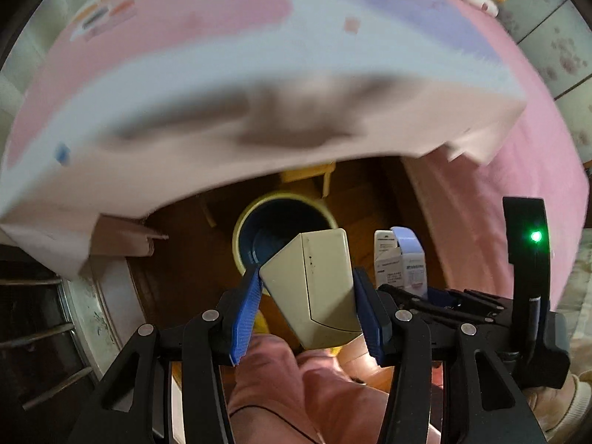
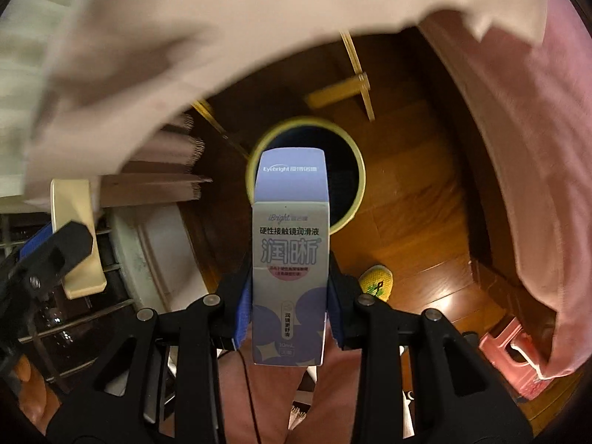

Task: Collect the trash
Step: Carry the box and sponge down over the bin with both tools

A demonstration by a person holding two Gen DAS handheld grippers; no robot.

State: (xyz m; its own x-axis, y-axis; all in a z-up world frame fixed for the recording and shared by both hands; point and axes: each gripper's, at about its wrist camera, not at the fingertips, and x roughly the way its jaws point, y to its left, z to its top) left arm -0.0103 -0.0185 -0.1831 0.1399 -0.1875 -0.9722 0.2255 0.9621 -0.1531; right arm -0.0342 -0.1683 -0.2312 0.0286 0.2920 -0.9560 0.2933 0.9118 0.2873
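My left gripper (image 1: 307, 288) is shut on a plain beige carton (image 1: 314, 285), held above the floor. Beyond it stands a round bin (image 1: 244, 229) with a pale yellow rim and a dark inside. My right gripper (image 2: 288, 303) is shut on a tall purple-and-white eye-drop box (image 2: 288, 259) with printed text, which hangs in front of the same bin (image 2: 355, 192). In the left wrist view that box (image 1: 403, 259) shows to the right of the beige carton. In the right wrist view the beige carton (image 2: 77, 229) and the left gripper's finger (image 2: 63, 248) appear at far left.
A table with a pink and white cloth (image 1: 222, 85) overhangs the bin. The floor (image 2: 414, 199) is brown wood. A yellow slipper (image 2: 377, 281) lies right of the box, a pink stool (image 2: 514, 347) at lower right. A person's pink trousers (image 1: 288, 381) are below.
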